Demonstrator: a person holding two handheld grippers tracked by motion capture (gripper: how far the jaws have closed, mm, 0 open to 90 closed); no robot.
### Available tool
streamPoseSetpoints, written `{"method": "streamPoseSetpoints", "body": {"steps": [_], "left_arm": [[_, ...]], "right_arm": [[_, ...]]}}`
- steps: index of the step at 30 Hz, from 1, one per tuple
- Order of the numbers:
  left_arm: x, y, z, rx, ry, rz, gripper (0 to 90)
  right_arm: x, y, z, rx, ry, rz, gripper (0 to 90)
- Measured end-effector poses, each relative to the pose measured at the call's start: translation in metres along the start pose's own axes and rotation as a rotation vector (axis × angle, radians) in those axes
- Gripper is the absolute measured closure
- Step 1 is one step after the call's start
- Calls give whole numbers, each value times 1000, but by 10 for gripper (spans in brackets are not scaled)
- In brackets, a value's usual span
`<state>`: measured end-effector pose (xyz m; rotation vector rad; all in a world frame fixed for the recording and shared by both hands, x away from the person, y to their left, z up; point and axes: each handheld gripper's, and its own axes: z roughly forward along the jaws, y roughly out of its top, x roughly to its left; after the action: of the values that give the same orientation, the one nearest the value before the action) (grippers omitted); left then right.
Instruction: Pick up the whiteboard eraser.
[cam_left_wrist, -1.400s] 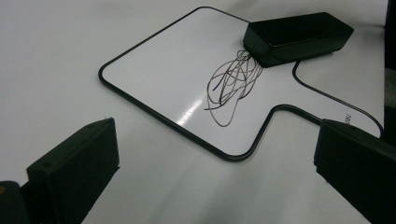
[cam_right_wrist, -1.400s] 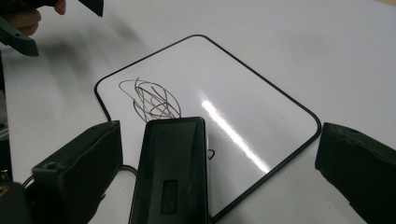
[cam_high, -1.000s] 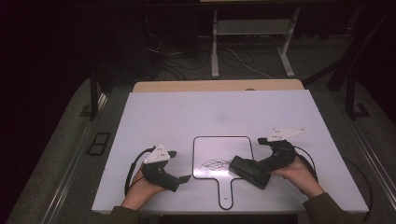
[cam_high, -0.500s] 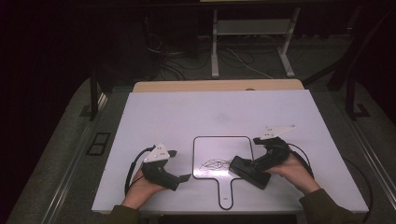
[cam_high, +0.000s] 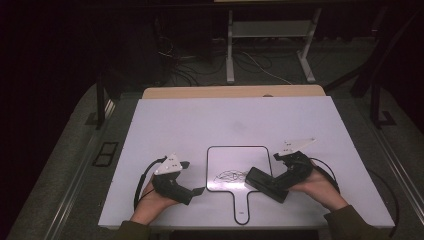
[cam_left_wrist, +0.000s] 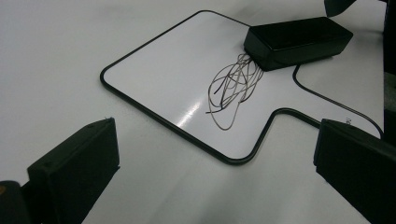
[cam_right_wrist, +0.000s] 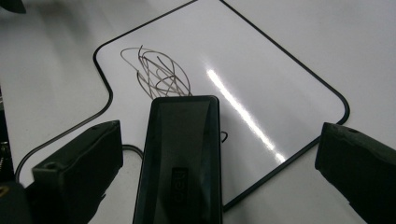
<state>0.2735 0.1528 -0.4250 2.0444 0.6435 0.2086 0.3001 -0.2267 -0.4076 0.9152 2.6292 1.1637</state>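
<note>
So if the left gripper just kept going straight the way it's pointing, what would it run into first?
Probably the small whiteboard: the left gripper, open, points at its rim near the handle. Past that lie the scribble and the black eraser, though depth is hard to judge.

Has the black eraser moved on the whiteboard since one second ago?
Yes. The black eraser slid slightly left along the whiteboard, nearer the scribble.

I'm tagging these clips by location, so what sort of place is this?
Probably a lab or recording workspace, not a home: a plain white rectangular table carries just a small black-edged handled whiteboard and a black rectangular eraser block, with loose cables and a white metal stand on the dark floor behind.
</note>
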Motion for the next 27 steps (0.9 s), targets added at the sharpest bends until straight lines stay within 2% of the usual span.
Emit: {"method": "streamPoseSetpoints", "body": {"steps": [15, 16, 18, 20, 27], "left_arm": [[1, -2, 0, 1, -3, -6, 0], [0, -2, 0, 1, -3, -6, 0], [0, -2, 1, 0, -6, -5, 0], [0, -2, 1, 1, -7, -4, 0], [0, -2, 1, 3, -6, -2, 0]], "right_arm": [[7, -8, 5, 78, 9, -26, 0], [9, -9, 5, 84, 10, -31, 55], [9, -10, 6, 92, 14, -28, 66], [11, -10, 5, 95, 15, -40, 130], [14, -13, 10, 118, 20, -52, 158]]}}
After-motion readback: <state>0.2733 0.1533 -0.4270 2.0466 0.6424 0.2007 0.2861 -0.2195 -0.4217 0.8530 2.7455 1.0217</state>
